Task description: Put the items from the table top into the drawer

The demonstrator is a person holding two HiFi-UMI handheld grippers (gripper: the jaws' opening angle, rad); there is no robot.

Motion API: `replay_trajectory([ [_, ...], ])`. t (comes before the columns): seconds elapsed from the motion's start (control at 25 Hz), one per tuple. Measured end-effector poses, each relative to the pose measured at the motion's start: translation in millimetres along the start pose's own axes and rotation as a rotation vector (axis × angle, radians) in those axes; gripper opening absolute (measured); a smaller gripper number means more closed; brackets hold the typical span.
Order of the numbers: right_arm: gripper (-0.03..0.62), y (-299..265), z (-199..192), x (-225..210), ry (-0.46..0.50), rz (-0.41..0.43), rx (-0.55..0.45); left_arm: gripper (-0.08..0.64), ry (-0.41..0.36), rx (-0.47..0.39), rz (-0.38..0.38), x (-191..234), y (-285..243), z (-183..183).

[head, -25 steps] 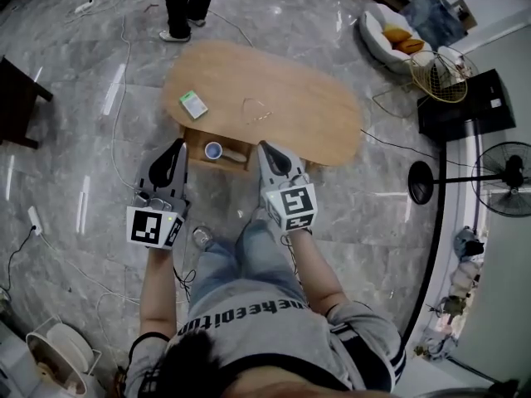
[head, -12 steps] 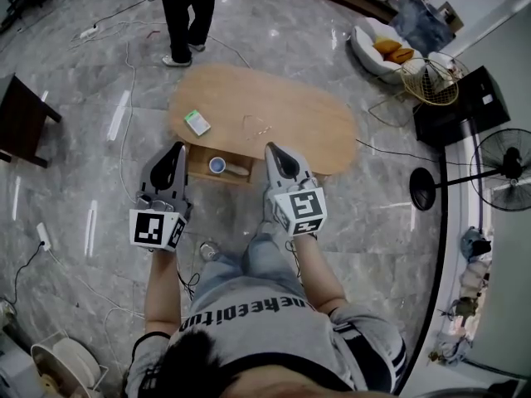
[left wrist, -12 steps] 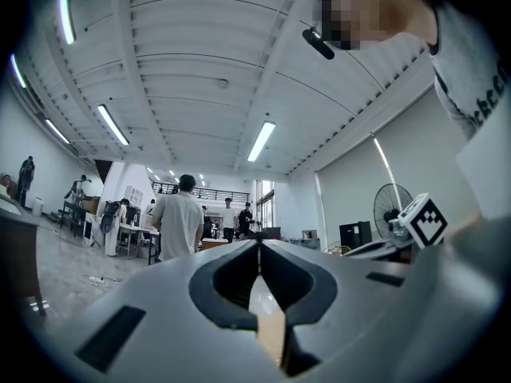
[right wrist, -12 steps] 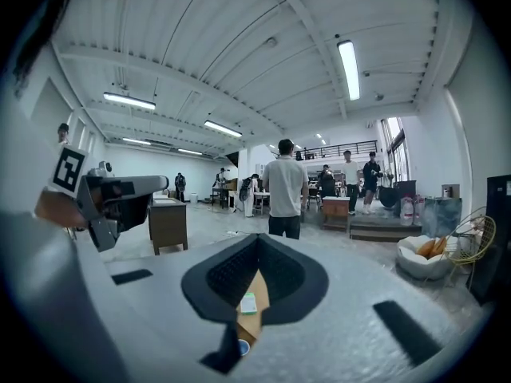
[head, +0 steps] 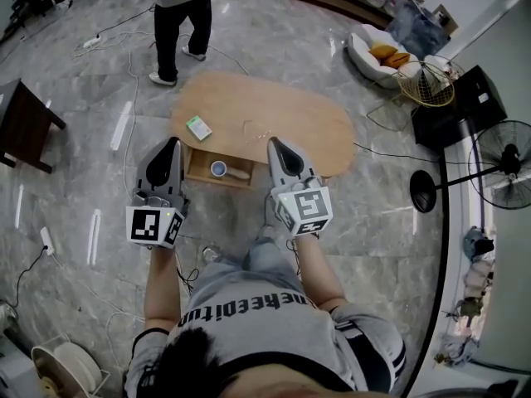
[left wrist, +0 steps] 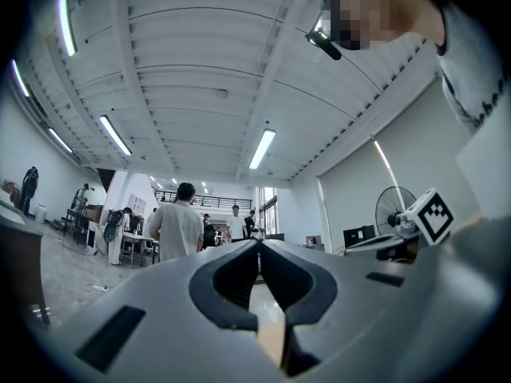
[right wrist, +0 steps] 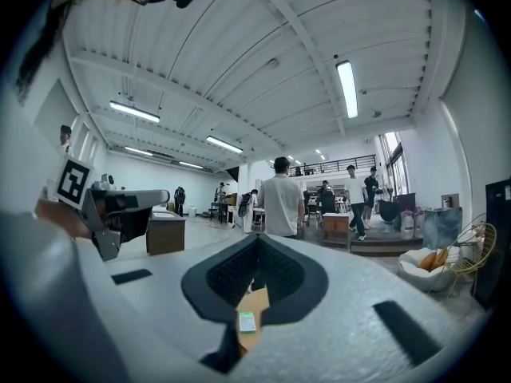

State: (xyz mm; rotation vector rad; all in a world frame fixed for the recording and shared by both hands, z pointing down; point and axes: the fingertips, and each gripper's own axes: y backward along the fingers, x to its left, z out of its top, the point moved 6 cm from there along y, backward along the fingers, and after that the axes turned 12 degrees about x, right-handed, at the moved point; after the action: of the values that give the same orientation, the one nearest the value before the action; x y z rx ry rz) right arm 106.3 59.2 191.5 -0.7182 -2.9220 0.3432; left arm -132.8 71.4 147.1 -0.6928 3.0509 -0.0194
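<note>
Wooden and oval, the bench [head: 309, 124] carries a small green-and-white box [head: 197, 127] near its left end and a thin pale item [head: 257, 128], too slight to name, near its middle. The drawer [head: 199, 176] stands open under the near edge with a small round container [head: 218, 168] inside. The left gripper [head: 172, 142] and right gripper [head: 273, 143] hover off the near edge, jaws pressed together, empty. The box lies just beyond the left gripper, its long axis slanted across that gripper's line, so the left hand looks nearer
</note>
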Motion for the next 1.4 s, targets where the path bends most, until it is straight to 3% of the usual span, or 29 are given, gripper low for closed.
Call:
replay_trajectory([
  [0.72,-0.006,9,20,6,0.008,-0.044,-0.055,0.012,-0.01,-0.03,0.012,7,4,14],
  [1.4,-0.006,-7,30,8,0.012,-0.021,-0.069,0.012,-0.01,-0.046,0.032,19,-2,22],
])
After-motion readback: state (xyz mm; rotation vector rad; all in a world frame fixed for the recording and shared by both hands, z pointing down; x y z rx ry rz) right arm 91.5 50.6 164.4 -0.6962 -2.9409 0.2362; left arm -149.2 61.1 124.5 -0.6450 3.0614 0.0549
